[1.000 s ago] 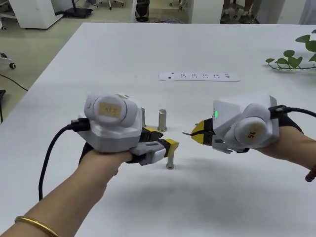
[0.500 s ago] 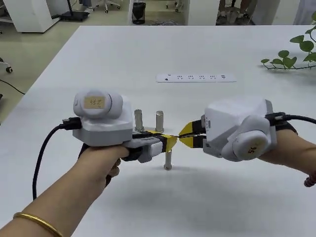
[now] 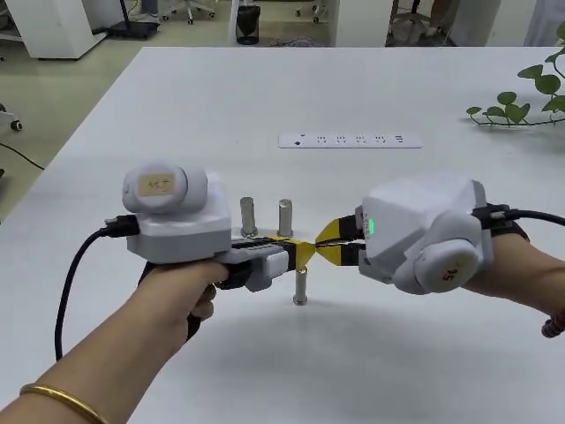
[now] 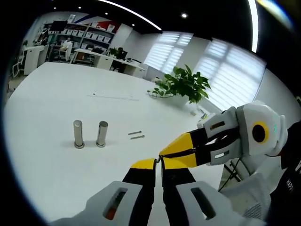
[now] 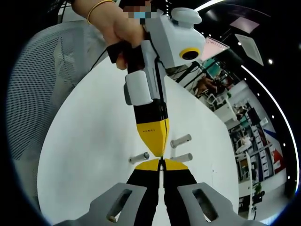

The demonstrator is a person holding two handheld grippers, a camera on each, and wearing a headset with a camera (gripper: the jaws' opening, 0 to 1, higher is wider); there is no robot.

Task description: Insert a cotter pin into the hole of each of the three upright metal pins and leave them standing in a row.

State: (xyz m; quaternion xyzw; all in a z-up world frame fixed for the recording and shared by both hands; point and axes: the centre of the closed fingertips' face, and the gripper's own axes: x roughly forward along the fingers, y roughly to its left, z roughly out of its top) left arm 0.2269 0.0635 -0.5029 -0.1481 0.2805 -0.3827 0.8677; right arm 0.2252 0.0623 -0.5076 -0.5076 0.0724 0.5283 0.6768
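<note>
My left gripper [image 3: 303,253] and right gripper [image 3: 321,242] are held level, tips touching above the front metal pin [image 3: 301,287]. Both jaws are pinched together, the right apparently on a cotter pin [image 4: 160,159].

The pins [image 3: 285,217] were dull grey metal, faintly shiny. The surface [image 3: 397,353] was white, smooth and matt. The left gripper [image 3: 303,254] and right gripper [image 3: 328,240] had smooth, slightly glossy pale plastic shells and yellow-tipped black jaws. The bracelet [image 3: 53,399] was shiny gold metal.
</note>
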